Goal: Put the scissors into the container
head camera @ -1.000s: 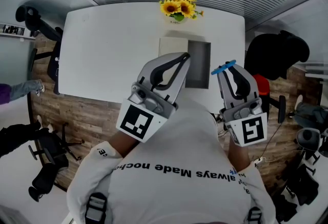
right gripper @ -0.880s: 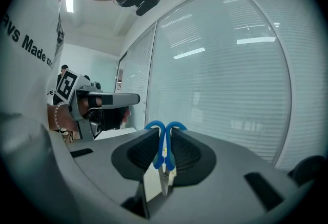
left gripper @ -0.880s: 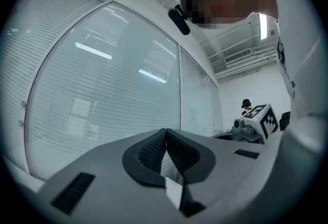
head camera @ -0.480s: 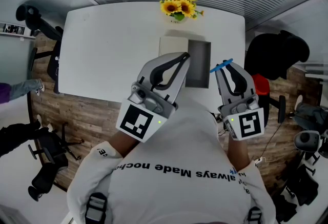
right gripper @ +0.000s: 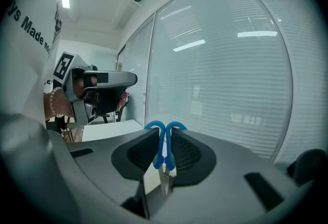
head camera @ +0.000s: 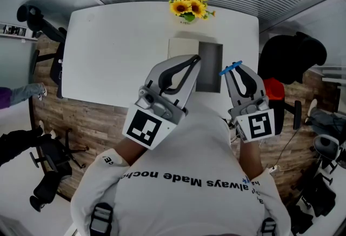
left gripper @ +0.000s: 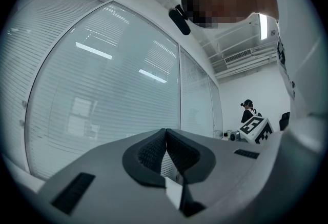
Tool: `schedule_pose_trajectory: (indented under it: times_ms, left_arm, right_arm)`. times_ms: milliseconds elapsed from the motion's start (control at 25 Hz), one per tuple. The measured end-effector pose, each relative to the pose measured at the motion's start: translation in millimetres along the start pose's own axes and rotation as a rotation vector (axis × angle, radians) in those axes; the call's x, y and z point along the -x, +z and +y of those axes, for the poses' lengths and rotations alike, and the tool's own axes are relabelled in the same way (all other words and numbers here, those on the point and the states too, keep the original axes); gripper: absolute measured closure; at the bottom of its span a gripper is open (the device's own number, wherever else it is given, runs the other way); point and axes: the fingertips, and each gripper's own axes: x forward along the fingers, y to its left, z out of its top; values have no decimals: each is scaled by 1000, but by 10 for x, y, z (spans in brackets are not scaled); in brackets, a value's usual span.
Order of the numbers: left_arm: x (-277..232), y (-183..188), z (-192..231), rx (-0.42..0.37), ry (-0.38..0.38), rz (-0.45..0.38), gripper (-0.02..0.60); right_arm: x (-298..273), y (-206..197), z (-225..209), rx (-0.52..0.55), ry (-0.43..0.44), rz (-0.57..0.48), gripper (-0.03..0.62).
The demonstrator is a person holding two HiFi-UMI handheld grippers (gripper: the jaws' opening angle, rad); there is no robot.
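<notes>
Blue-handled scissors (right gripper: 164, 141) are pinched between the pads of my right gripper (right gripper: 164, 150), handles up and blades pointing down toward the camera. In the head view the scissors (head camera: 230, 68) stick out of my right gripper (head camera: 235, 72), which hangs above the table's near edge, just right of the container (head camera: 210, 70). This container is a shallow rectangular box with a grey inside, standing on the white table (head camera: 119, 46). My left gripper (head camera: 192, 60) is held up over the container's near left part, its jaws pressed together with nothing between them (left gripper: 165, 148).
A bunch of sunflowers (head camera: 188, 7) stands at the table's far edge behind the container. A black chair (head camera: 292, 56) is to the right of the table, another chair (head camera: 43, 27) to the left. Glass walls with blinds surround the room.
My right gripper has drifted a little to the left, toward the container, still holding the scissors. The left gripper has stayed in place.
</notes>
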Motion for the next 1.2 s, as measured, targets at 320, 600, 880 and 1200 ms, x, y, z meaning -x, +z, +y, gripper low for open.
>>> schedule_pose_trajectory:
  times_ms: [320, 600, 880, 1200]
  left_arm:
    - [-9, 18, 17, -4, -1, 0, 561]
    - [6, 34, 42, -7, 1, -4, 561]
    - [9, 42, 50, -8, -1, -3, 561]
    - [24, 45, 45, -9, -5, -10, 561]
  right_arm:
    - [-102, -176, -16, -10, 9, 40, 512]
    - [-183, -293, -8, -21, 19, 60, 511]
    - [-244, -438, -8, -45, 24, 93, 511]
    - [-317, -598, 8, -64, 30, 126, 511]
